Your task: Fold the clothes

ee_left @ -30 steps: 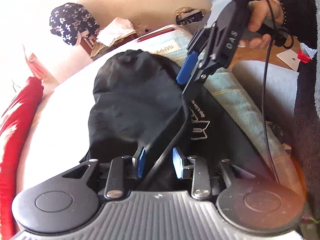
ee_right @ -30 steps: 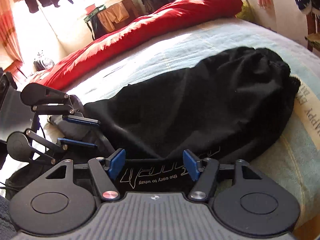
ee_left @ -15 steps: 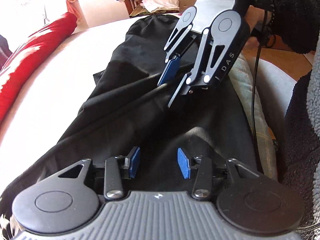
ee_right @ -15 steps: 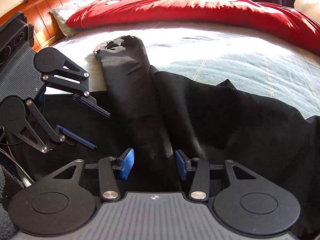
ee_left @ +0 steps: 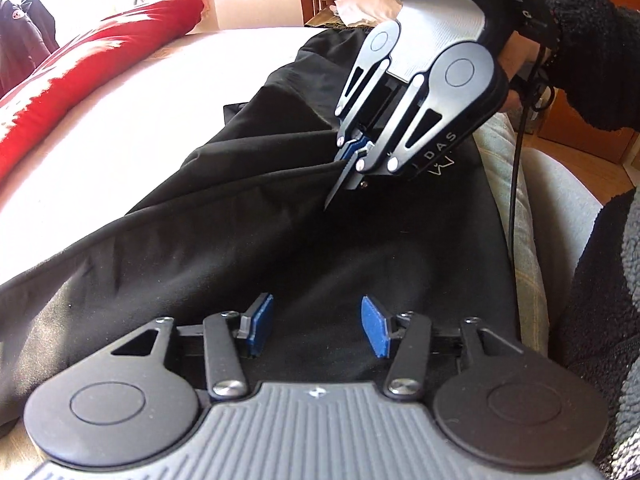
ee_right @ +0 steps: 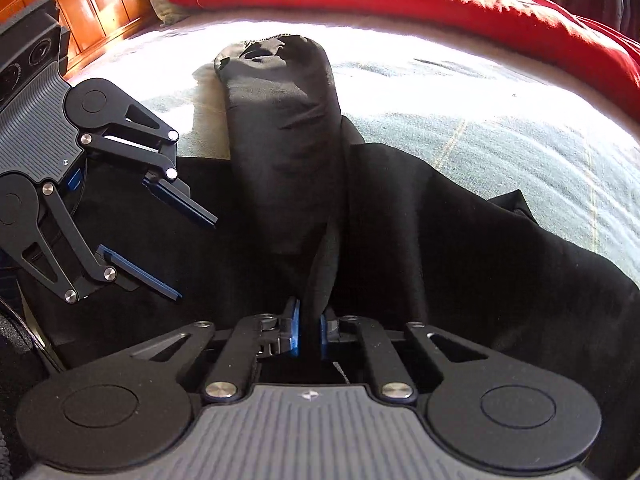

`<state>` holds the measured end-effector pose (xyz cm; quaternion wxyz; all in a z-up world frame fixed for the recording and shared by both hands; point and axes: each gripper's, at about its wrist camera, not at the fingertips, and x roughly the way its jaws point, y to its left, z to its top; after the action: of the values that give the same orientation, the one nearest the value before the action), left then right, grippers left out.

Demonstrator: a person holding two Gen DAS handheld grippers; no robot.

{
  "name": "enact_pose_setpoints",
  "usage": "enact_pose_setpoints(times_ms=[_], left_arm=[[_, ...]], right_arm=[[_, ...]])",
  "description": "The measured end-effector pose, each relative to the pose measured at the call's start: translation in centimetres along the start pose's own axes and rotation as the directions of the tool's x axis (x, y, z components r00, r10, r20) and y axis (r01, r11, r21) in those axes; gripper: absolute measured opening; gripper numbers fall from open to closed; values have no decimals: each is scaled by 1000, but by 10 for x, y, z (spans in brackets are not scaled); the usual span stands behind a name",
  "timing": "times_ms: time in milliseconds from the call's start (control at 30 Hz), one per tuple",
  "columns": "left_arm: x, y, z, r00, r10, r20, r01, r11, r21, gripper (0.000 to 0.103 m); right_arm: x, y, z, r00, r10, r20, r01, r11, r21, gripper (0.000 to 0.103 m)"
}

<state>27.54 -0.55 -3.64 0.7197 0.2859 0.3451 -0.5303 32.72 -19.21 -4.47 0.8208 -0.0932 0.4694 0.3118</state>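
Two grippers work the black garment (ee_right: 420, 216): the right gripper (ee_right: 309, 330) pinches its fabric, while the left gripper (ee_left: 316, 326) hovers spread apart.

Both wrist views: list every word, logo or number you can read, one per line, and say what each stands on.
"DAS" on the right gripper body.
White crown-like print on the black garment, partly hidden by that gripper: unreadable.
Nothing readable in the right wrist view.

"DAS" in white on the right gripper (ee_left: 347, 174) body
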Motion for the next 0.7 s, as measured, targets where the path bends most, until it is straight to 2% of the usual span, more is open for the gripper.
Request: enact_pose_setpoints(times_ms=[233,333,467,567,700], left_arm=[[-2,-2,-2,1000,-16,17,16,1000,0,58],[-6,0,0,997,2,75,-1,1000,-15,59],[-10,2,1,988,29,152,-23,999,-37,60],[-13,4,3,977,49,208,-39,998,-54,59],[-28,5,4,958,54,281,-40,998,-58,58]], right_arm=[[-41,4,8,993,95,70,-97,995,31,6],[-65,4,11,983,141,119,-148,988,52,6],[-91,5,10,974,165,157,-176,983,59,6],[-96,6,6,976,167,139,-177,982,66,6],[-82,12,-8,985,169,38,-171,983,65,6]])
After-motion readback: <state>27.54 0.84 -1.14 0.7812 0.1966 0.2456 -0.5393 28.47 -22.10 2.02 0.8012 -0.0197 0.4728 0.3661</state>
